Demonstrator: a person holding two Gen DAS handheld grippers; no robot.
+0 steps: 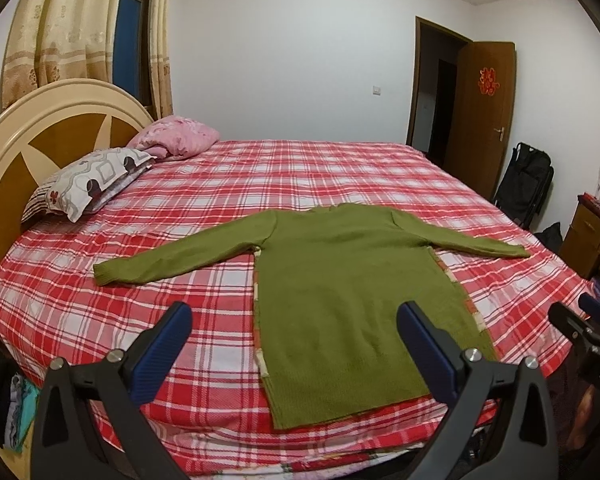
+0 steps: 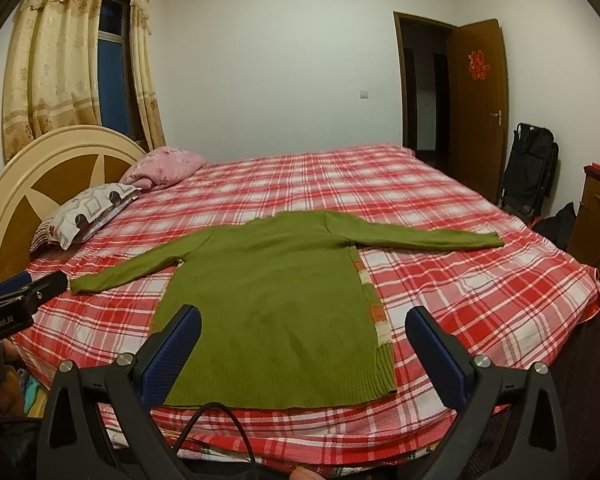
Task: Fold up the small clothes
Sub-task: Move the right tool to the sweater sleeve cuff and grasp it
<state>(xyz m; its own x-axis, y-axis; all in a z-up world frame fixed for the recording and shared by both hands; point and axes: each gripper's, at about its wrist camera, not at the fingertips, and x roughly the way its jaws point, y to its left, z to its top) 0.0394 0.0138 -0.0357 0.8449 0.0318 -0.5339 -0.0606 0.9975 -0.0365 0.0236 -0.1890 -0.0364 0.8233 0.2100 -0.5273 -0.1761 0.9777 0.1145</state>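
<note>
A green sweater (image 1: 340, 300) is lying flat on the bed (image 1: 340, 168), near its front edge, with the hem toward the cameras and the neck pointing to the far side. Both sleeves are stretching straight out, one to the left and one to the right, so the whole thing is making a T shape on the red and white checked sheet (image 2: 480, 280). A strip of patterned lining is peeking out along each side seam. The left gripper (image 1: 294, 344) is hovering over the near edge of the bed with its blue-padded fingers (image 1: 162, 354) spread wide apart, holding nothing; the sweater's lower left side is showing between them. The right gripper (image 2: 304, 348) is hovering just the same way, its fingers (image 2: 172, 354) wide apart and empty, framing the sweater's hem. Each gripper is showing up at the edge of the other's view, so they are sitting side by side. Farther left, two pillows are resting against the round headboard (image 1: 40, 140): a grey patterned pillow (image 1: 88, 180) nearer and a pink pillow (image 1: 176, 138) behind it. Curtains (image 2: 48, 68) are hanging by the window at far left. On the far right a brown door (image 2: 478, 108) is standing open, with a black folded stroller (image 2: 530, 168) and a wooden cabinet (image 1: 592, 236) near it.
</note>
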